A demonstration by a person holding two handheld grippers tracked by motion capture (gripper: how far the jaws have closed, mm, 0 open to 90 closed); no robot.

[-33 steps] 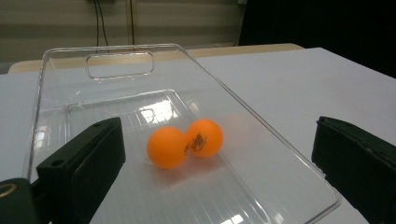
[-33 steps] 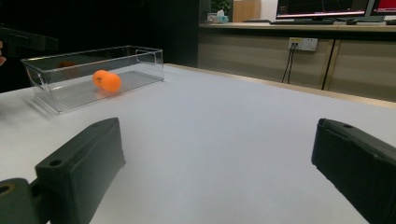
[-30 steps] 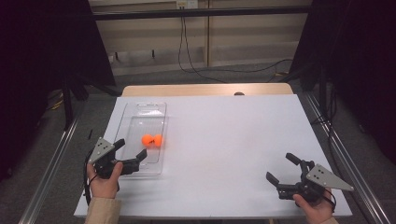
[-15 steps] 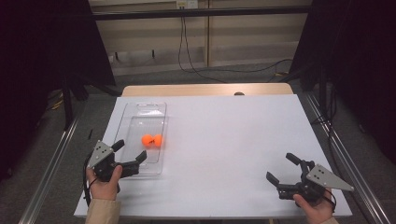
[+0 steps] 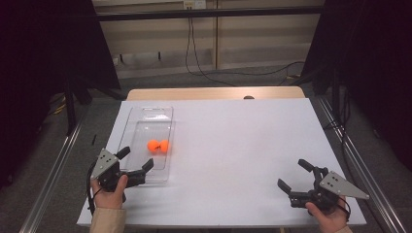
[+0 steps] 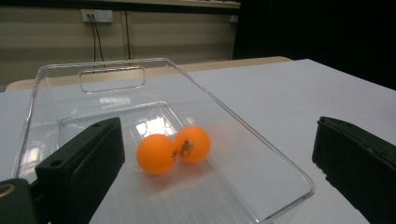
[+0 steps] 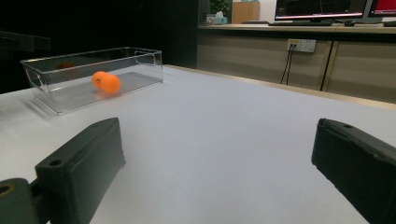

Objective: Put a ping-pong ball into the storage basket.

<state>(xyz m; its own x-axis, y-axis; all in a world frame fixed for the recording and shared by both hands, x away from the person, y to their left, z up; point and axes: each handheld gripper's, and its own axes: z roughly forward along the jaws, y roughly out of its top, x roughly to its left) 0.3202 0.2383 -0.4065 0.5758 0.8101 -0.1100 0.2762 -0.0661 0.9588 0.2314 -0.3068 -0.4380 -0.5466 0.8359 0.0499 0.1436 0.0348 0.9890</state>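
Balls: two orange balls point(image 5: 158, 145) lie touching each other inside the clear tray point(image 5: 127, 132), about midway along its floor, near the worktop's left edge.
Tray: see-through plastic with low walls and a cut-out handle at the far end; its near end sits close to the worktop's front-left corner.
Left gripper point(image 5: 133, 164): fingers spread wide at the tray's near end, holding nothing — the balls lie ahead between them in the left gripper view.
Right gripper point(image 5: 296, 177): fingers likewise apart and empty, by the front-right corner of the worktop point(image 5: 233, 145), well apart from the tray.
Handling: likely very light, hard and smooth — they should roll or squirt away under an off-centre pinch; take one across its middle, gently.
Crowding: the touching neighbour will probably be nudged.
Room: the tray walls hem a low approach; coming from above looks freer. The white surface right of the tray is bare.
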